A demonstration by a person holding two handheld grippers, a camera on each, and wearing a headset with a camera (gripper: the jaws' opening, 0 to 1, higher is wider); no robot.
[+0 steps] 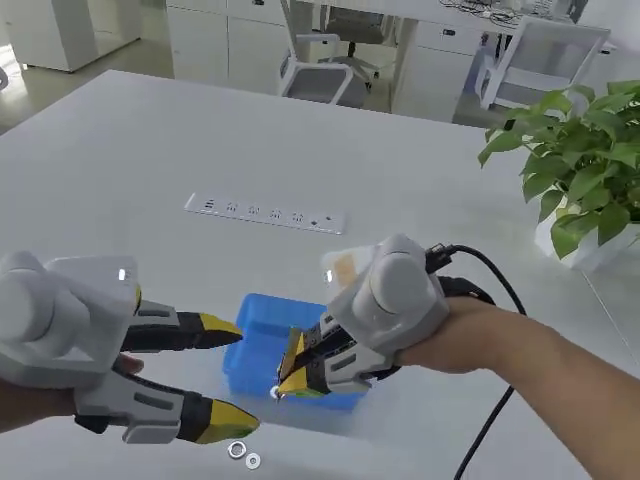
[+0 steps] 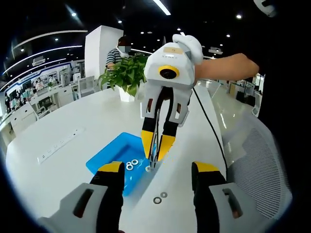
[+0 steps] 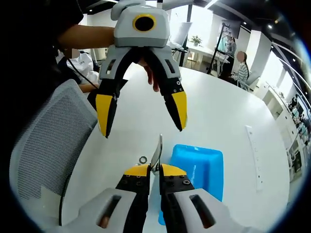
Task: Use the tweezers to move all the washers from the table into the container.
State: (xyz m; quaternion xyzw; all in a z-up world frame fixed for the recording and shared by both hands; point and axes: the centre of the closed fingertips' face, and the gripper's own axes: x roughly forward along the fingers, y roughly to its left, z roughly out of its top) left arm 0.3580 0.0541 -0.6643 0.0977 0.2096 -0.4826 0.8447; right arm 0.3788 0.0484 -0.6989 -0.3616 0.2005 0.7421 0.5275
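1. We see the right gripper (image 3: 155, 170) with its yellow-tipped jaws closed tight on the tweezers (image 3: 157, 151), whose thin blades stick out forward between them.
2. In the left gripper view the tweezers point down, and their tips meet a washer (image 2: 147, 169) right at the rim of the container (image 2: 108, 158). We cannot tell whether the tips are pinching it, or whether it lies inside the rim or just outside.
3. The container is a shallow blue tray on the white table (image 1: 150, 150). Two more washers (image 2: 130, 166) lie side by side on its floor.
4. Two loose washers (image 1: 244, 455) lie touching each other on the table, just beside the container on the person's side.
5. The left gripper (image 3: 143, 128) faces the right one across the container, its jaws spread wide with nothing between them.
6. Further out, a white power strip (image 1: 265, 213) lies flat on the table beyond the container, and a leafy plant (image 1: 580, 150) stands in a white pot at the table's far right.
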